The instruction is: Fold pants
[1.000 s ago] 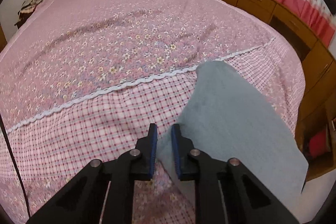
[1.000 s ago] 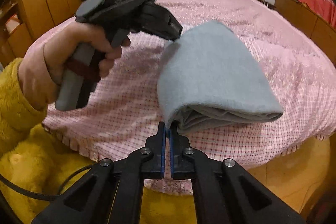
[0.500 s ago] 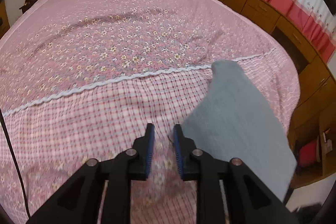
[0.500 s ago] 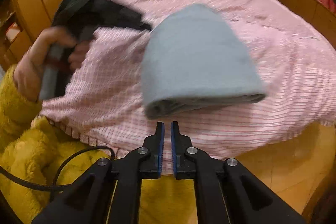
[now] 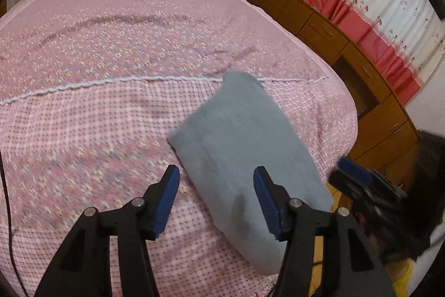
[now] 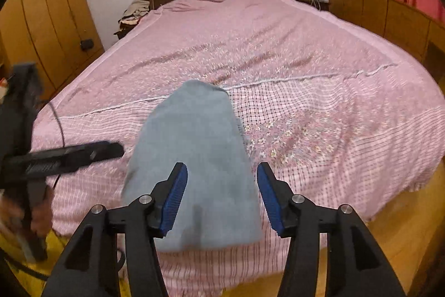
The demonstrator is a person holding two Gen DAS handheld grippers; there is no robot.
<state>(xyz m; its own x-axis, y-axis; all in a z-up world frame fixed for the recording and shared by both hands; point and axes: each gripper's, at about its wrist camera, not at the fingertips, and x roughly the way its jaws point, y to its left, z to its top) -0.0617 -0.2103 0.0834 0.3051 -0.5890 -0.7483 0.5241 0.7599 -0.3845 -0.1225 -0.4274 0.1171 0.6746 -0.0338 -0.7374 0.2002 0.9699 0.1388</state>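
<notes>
The left claw (image 5: 215,195), black-framed with ribbed blue pads, is held wide apart and grips nothing. The soft grey fleece pants (image 5: 244,157), folded into a thick rounded bundle, are laid on the checked foot end of the bed, covered by a pink floral bedspread (image 5: 116,52) edged with a white scalloped trim. The right claw (image 6: 222,194) is likewise spread apart above the bundle's near edge, empty.
</notes>
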